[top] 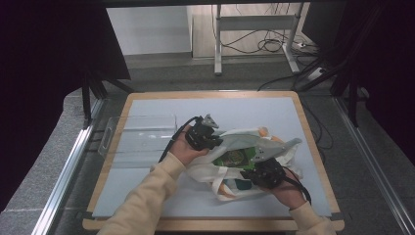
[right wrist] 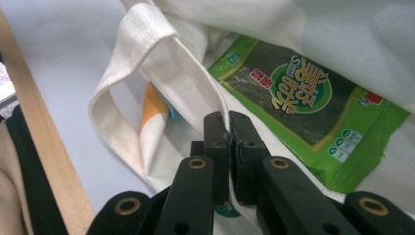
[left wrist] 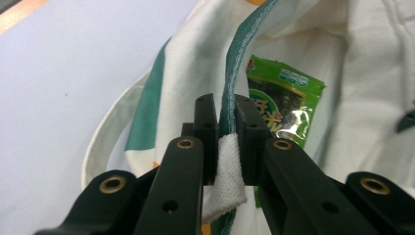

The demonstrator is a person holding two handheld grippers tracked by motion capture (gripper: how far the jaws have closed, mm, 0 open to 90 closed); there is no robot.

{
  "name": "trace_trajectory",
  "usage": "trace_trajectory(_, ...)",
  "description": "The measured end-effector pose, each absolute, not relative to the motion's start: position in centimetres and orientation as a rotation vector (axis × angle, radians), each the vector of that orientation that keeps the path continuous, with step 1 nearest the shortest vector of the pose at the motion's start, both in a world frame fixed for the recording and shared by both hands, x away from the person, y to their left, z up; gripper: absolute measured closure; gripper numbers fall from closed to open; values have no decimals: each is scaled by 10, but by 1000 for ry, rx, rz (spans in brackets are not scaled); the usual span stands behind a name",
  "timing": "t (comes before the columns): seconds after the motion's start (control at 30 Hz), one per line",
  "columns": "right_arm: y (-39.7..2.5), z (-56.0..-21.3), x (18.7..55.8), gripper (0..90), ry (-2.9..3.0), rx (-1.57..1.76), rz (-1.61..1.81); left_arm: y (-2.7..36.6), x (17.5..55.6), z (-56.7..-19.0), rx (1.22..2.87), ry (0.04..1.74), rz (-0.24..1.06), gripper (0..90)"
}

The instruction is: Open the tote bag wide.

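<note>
A white cloth tote bag (top: 244, 161) with green and orange print lies on the blue mat, its mouth pulled apart. Inside it rests a green snack packet (top: 236, 157) (left wrist: 281, 105) (right wrist: 313, 105). My left gripper (top: 208, 137) (left wrist: 226, 122) is shut on the bag's green-edged rim (left wrist: 235, 73) at the far left side of the mouth. My right gripper (top: 264, 174) (right wrist: 228, 134) is shut on the near rim of the bag (right wrist: 205, 83), beside a looped white handle (right wrist: 122, 78). Both hands hold the opening wide.
A clear plastic tray (top: 139, 139) sits at the mat's left edge. The blue mat (top: 254, 110) covers a wooden tabletop (top: 125, 110). Beyond the table stand a metal frame leg (top: 218, 44) and loose cables (top: 264, 46) on the floor.
</note>
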State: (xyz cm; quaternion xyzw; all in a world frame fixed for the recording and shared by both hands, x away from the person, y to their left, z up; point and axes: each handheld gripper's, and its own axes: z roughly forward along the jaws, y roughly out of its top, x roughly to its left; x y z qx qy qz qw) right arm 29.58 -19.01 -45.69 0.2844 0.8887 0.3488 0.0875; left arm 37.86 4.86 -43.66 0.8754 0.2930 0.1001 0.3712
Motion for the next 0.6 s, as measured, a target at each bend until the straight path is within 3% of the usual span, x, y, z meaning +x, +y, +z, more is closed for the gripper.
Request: trace_trajectory(0.6,-197,-469,272,863,2703,786,1040,61,408,-448,2207,877,265,830)
